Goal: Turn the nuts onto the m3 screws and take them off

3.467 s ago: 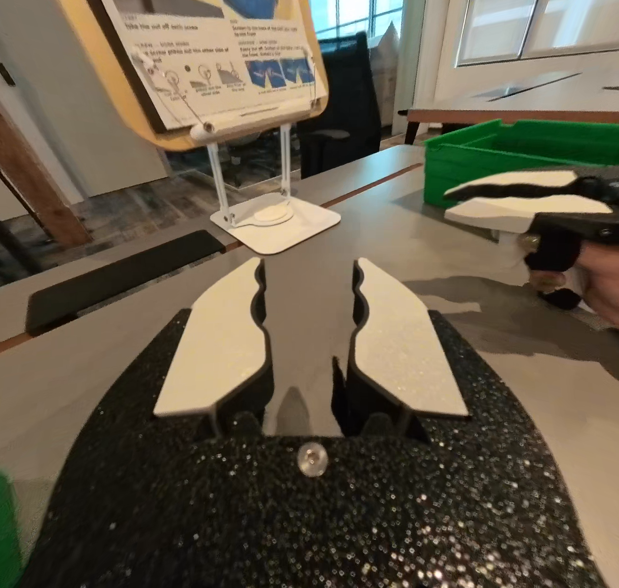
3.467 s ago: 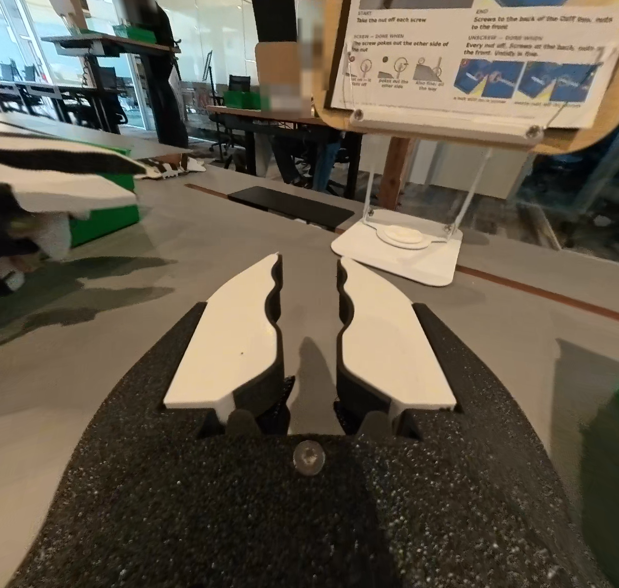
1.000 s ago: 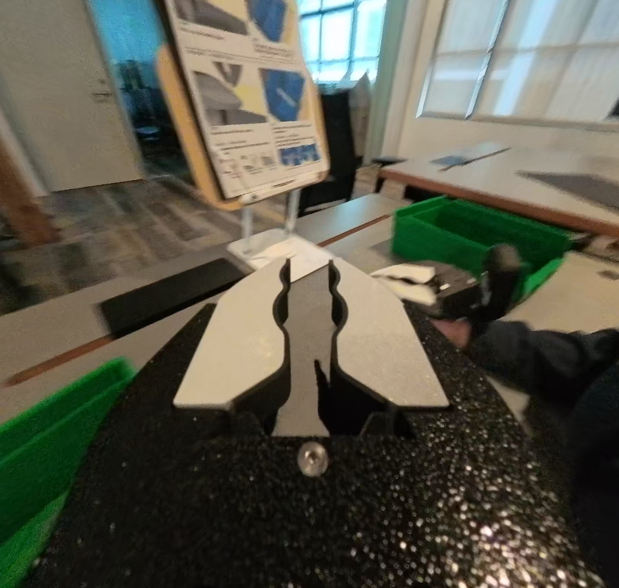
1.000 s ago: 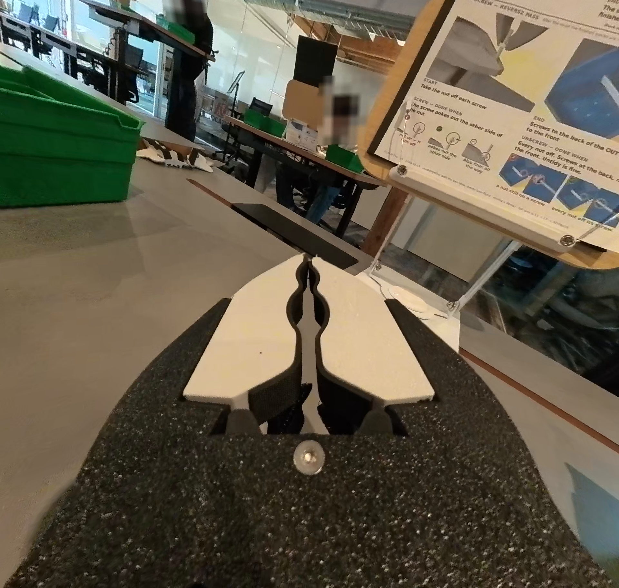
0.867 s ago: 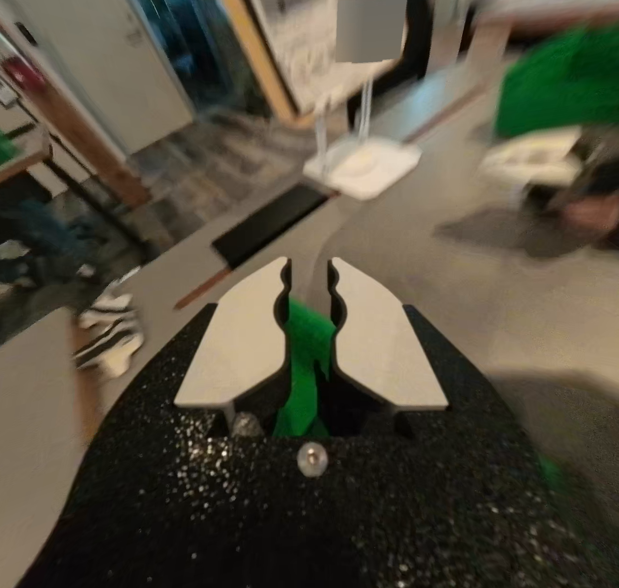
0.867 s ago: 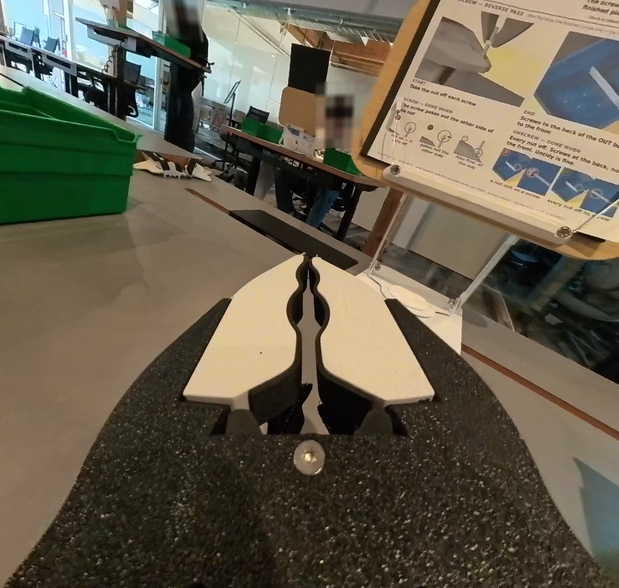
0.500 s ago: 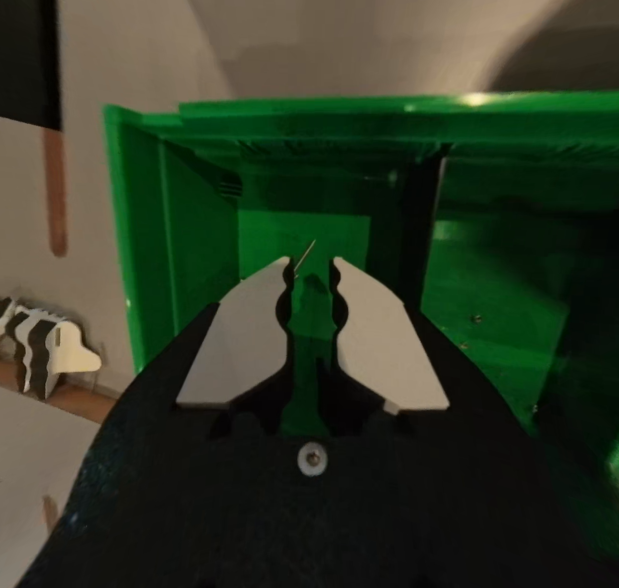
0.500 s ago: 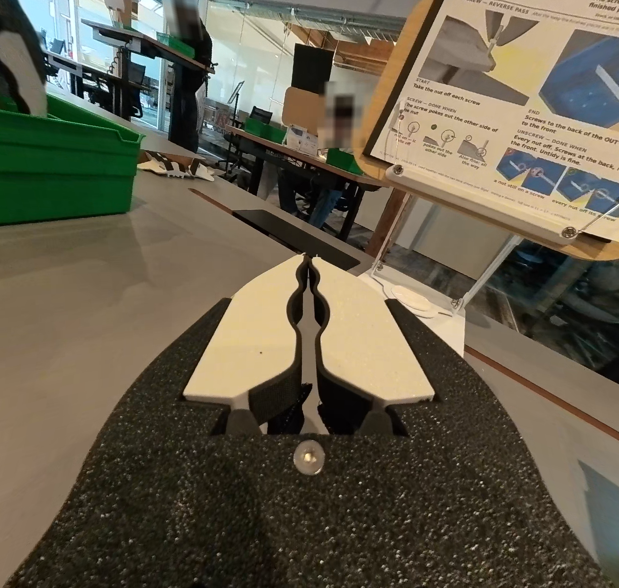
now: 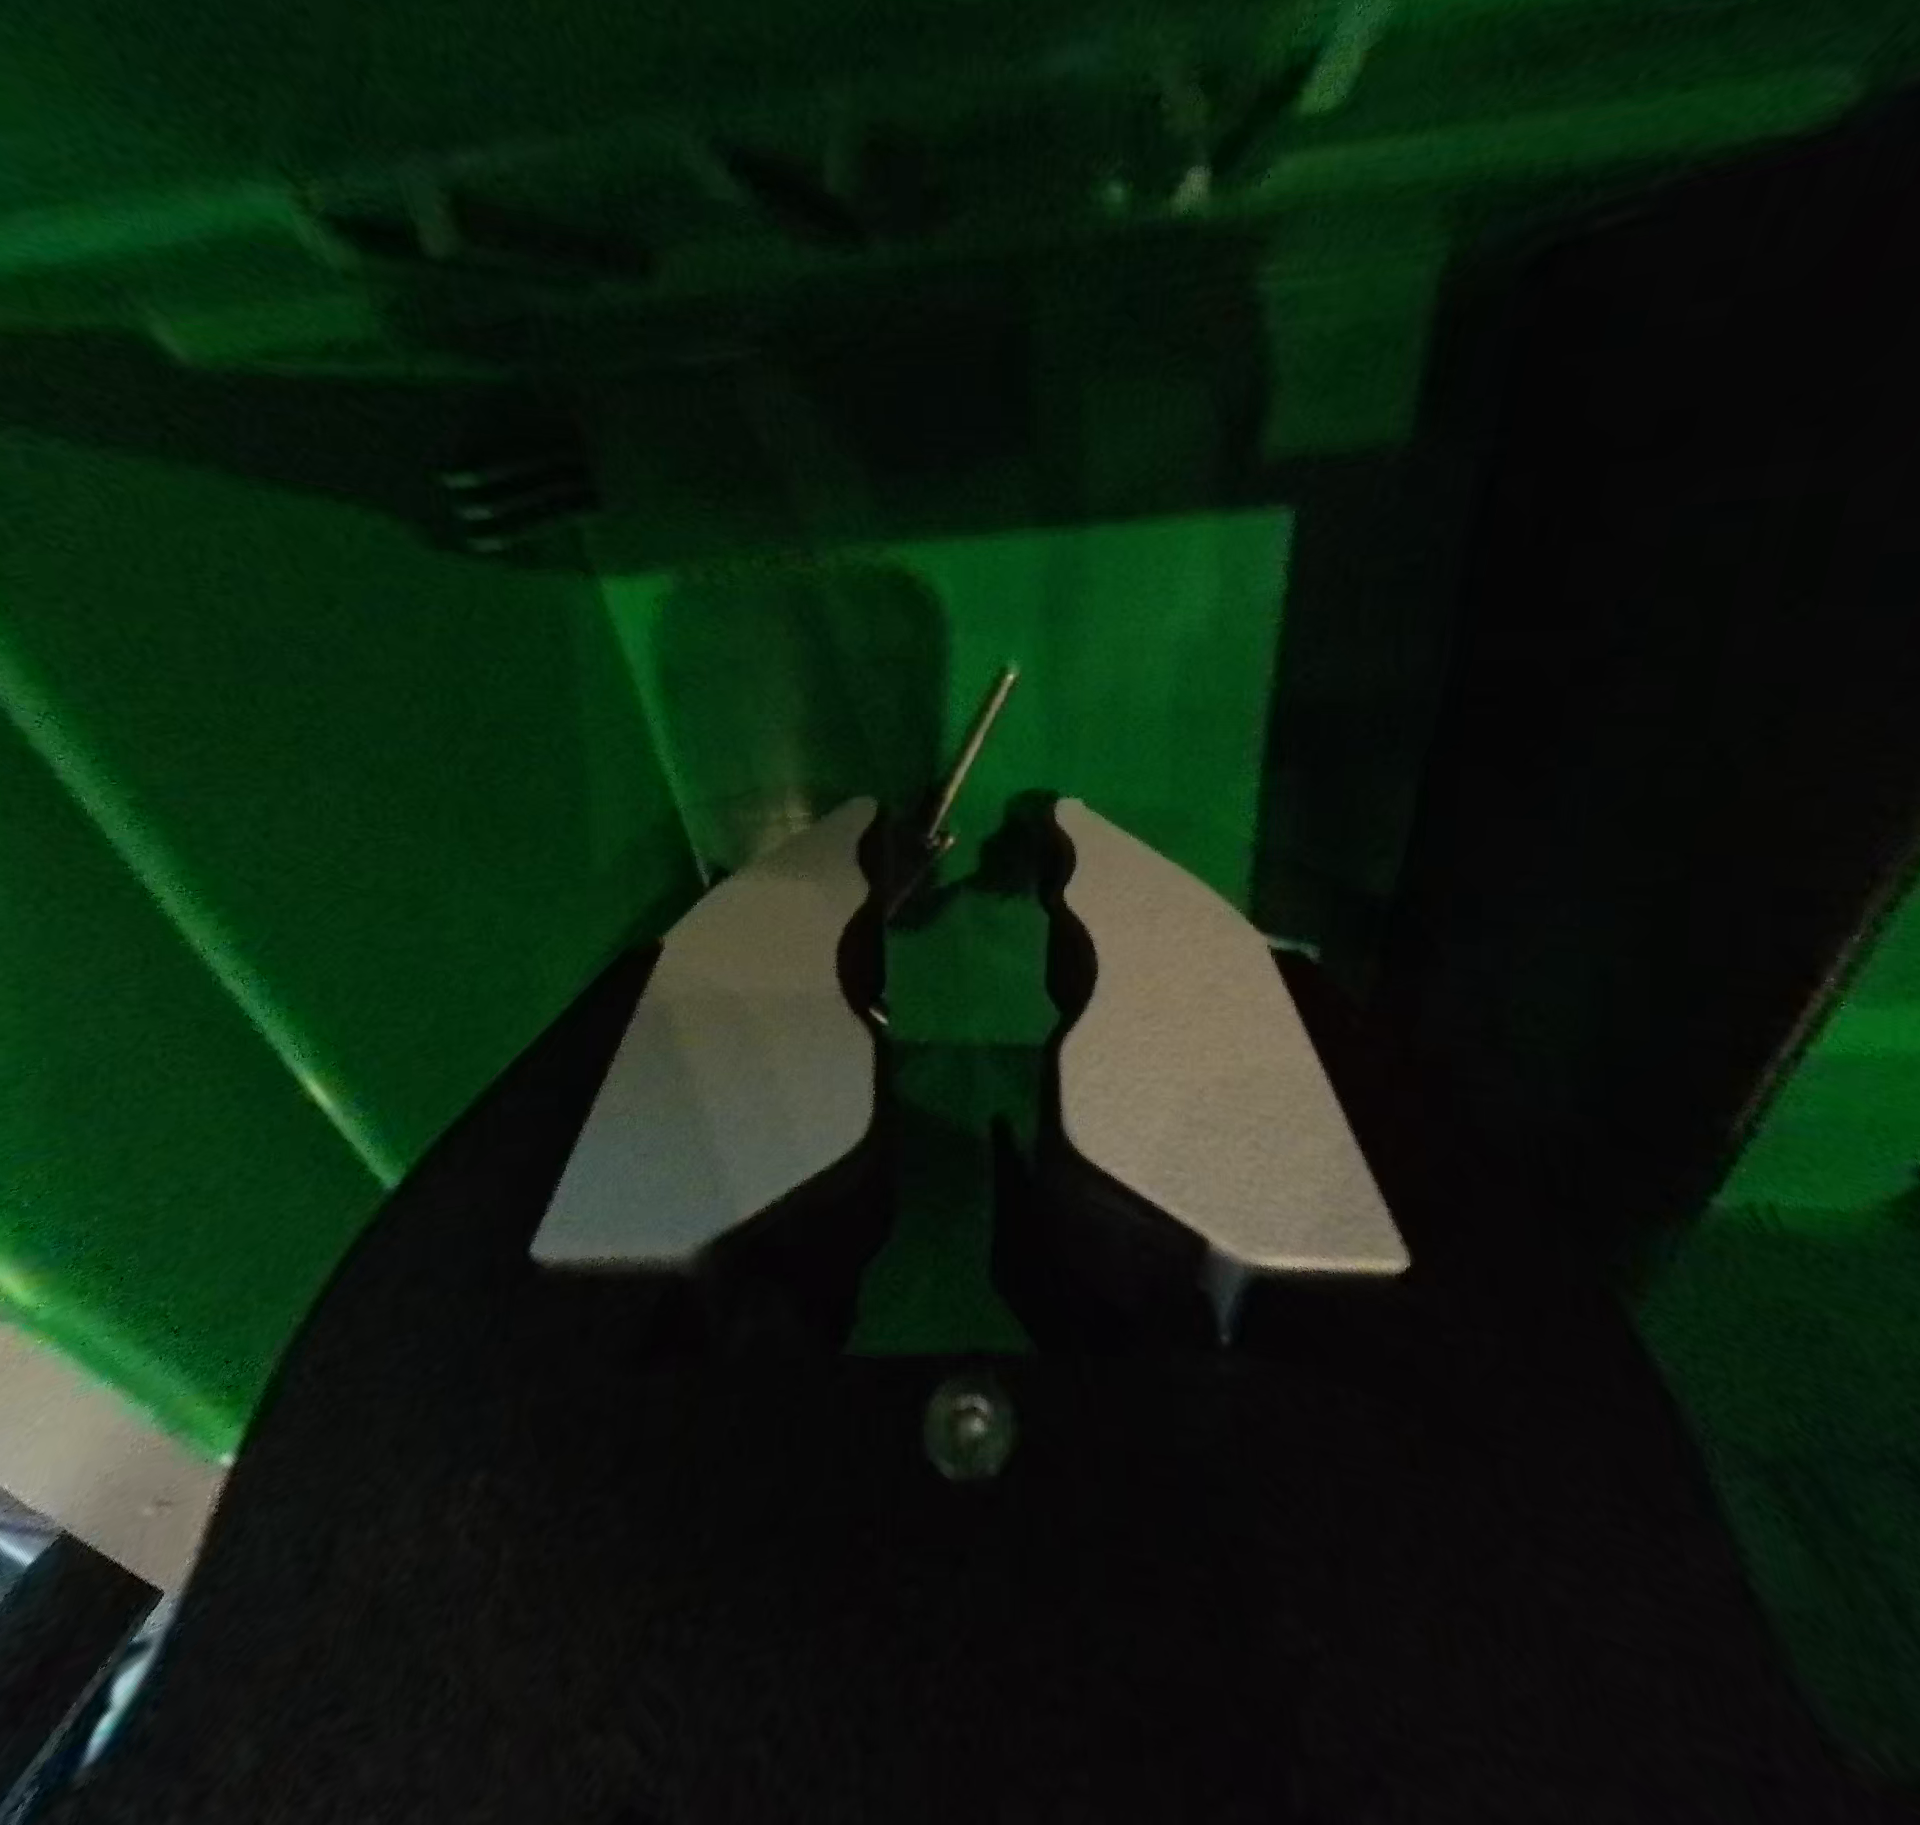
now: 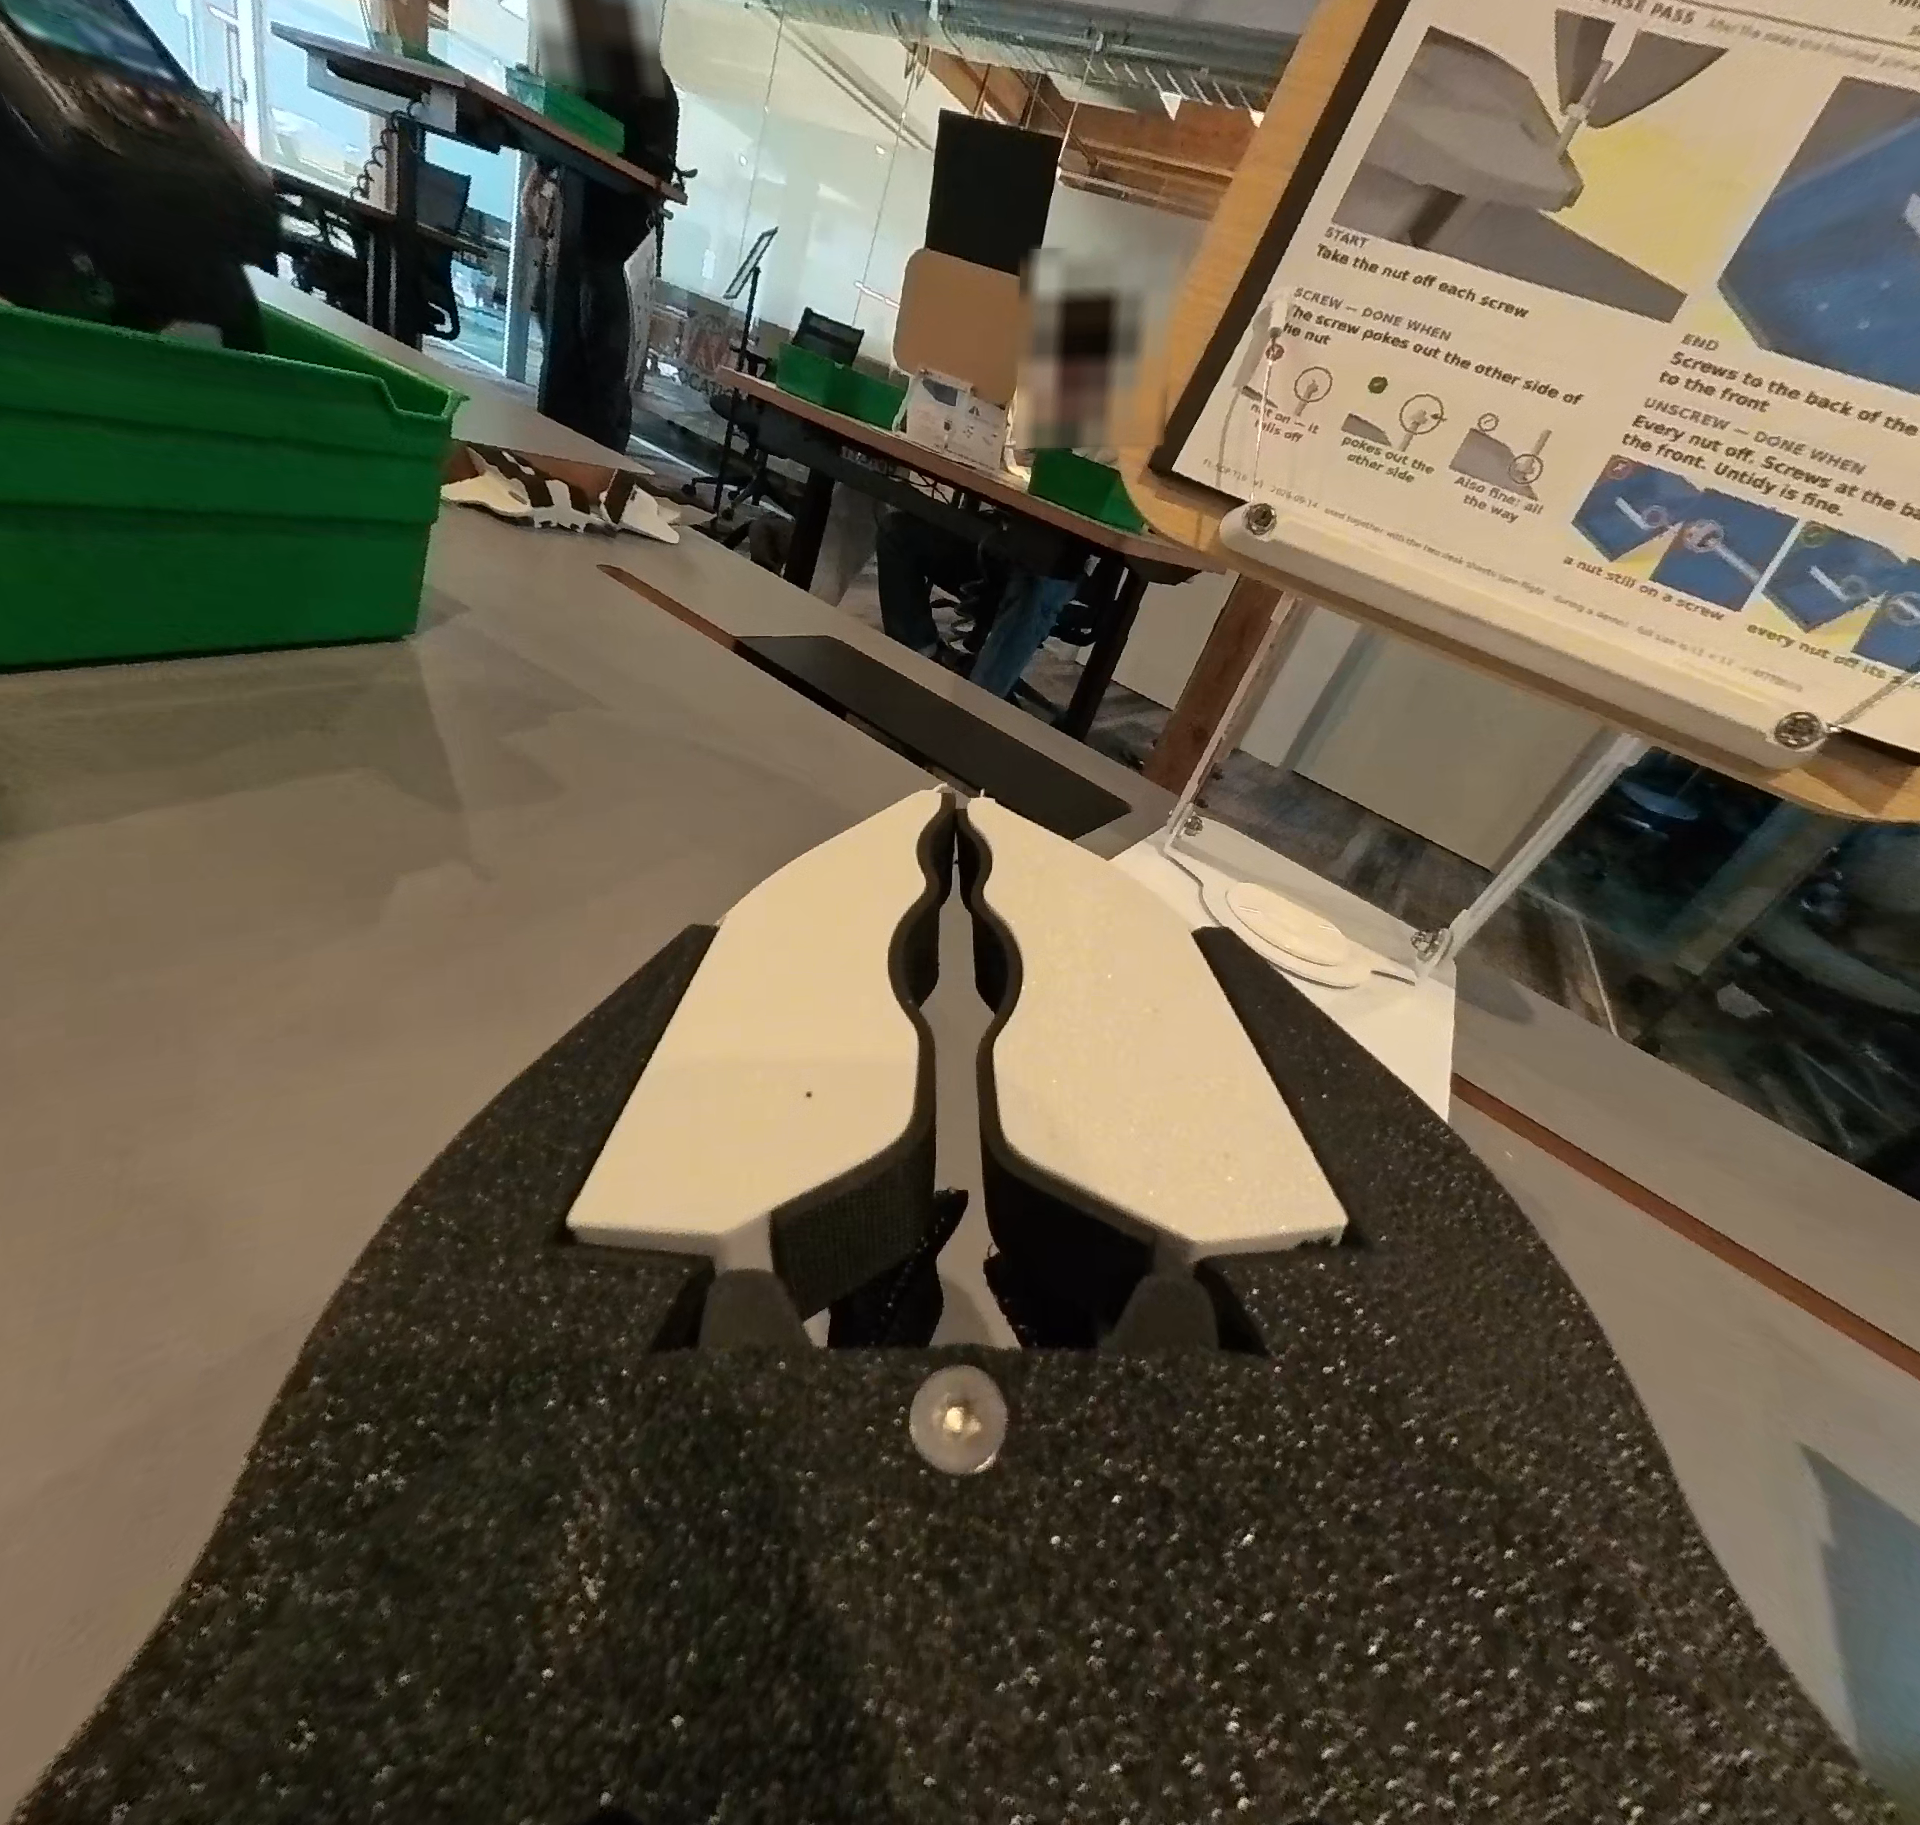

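Note:
In the left wrist view my left gripper (image 9: 961, 825) is deep inside a green bin (image 9: 312, 840), and the picture is dark and blurred. Its jaws stand open with a gap between them. A thin metal screw (image 9: 977, 736) lies on the bin floor and slants up and to the right from beside the left fingertip (image 9: 831, 840). A small nut (image 9: 940, 843) sits on its shaft. Neither pad presses on the screw. In the right wrist view my right gripper (image 10: 954, 801) is shut, low over the grey table (image 10: 312, 892), and nothing shows between its pads. The left gripper's black body (image 10: 114, 186) dips into the green bin (image 10: 208, 528) at the far left.
An instruction board (image 10: 1558, 321) on a white stand (image 10: 1299, 934) rises just right of the right gripper. A black strip (image 10: 935, 726) lies in the table beyond the fingertips. Striped pieces (image 10: 561, 502) lie behind the bin. People sit and stand at desks farther back. Tip to tip, the grippers are about 40 cm apart.
My left gripper swung from above the table down into the green bin and closed in on the screw, with its jaws a little wider now. My right gripper stayed shut and barely moved.

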{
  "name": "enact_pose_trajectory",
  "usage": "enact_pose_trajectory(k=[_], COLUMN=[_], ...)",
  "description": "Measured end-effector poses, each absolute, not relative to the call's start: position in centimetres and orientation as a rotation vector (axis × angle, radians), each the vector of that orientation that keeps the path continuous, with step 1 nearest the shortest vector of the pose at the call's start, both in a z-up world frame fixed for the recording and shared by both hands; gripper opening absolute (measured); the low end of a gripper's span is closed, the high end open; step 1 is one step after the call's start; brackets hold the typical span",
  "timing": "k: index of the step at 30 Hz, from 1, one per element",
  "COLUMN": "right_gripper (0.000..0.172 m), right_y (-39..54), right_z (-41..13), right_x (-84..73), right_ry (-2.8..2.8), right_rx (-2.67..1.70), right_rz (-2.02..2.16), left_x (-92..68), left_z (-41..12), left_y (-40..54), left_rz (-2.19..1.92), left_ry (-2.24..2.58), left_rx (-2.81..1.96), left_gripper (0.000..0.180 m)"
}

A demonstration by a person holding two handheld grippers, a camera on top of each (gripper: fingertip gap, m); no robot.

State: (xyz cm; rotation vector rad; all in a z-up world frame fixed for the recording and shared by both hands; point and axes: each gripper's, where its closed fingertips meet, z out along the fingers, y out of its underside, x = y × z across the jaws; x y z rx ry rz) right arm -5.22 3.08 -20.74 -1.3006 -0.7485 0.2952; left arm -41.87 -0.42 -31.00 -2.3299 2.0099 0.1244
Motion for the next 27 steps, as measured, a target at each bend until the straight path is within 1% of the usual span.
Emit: enact_pose_trajectory(k=[4, 8, 14, 16, 22, 27], right_gripper=[0.0, 0.0, 0.0, 0.0, 0.0, 0.0], right_y=[3.1, 3.1, 3.1, 3.1, 3.1, 3.0], right_z=[-20.8, -20.9, -21.0, -21.0, -21.1, -21.0], right_x=[-5.3, -5.4, -5.5, -5.6, -5.6, -5.6], right_ry=[-0.756, -0.765, -0.777, -0.779, -0.786, -0.781], right_rx=[-1.302, -1.304, -1.306, -1.305, -1.303, -1.296], right_rz=[0.293, 0.29, 0.284, 0.282, 0.278, 0.282], left_x=[-41.6, -41.5, -41.5, -41.6, -41.6, -42.5], left_z=[-31.1, -31.2, -31.2, -31.2, -31.2, -30.2], left_y=[-0.4, -0.7, -0.6, -0.2, -0.2, -0.9], left_rz=[0.085, 0.051, 0.073, 0.114, 0.163, 0.206], left_ry=[2.031, 2.061, 2.049, 2.031, 1.996, 1.79], left_rx=[-2.349, -2.387, -2.421, -2.423, -2.439, -2.505], left_gripper=[0.026, 0.02, 0.018, 0.003, 0.002, 0.002])
